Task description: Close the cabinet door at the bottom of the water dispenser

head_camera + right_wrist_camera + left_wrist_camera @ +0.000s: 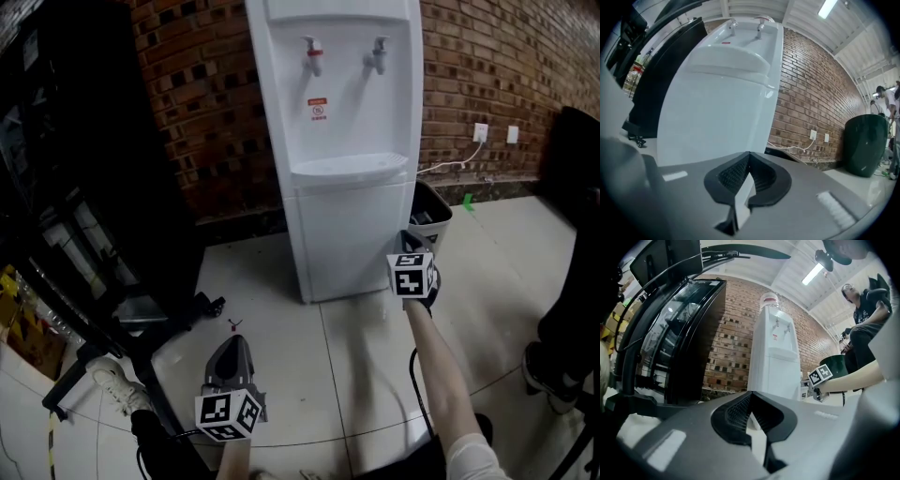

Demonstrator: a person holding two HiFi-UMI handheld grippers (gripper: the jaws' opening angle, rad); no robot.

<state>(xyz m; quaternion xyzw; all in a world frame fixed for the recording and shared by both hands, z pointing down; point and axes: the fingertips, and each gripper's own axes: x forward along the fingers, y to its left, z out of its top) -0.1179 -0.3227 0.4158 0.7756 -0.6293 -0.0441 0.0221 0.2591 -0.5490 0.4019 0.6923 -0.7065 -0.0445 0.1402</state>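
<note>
Right gripper [409, 240] sits at the lower right edge of the water dispenser [342, 141]. Its jaws are pressed together with nothing between them, likely so the closed tip works as a blunt pusher on the cabinet door [352, 239]. The door looks flush with the white body (probably closed already; can't tell if the tip touches it). Left gripper [234, 343] is also closed and empty, held low and well back, out of the way. Pale tiled floor [281, 375], brick wall [206, 112] behind, black cooler [84, 169] at left, dark bin [433, 216] just beside the dispenser.
</note>
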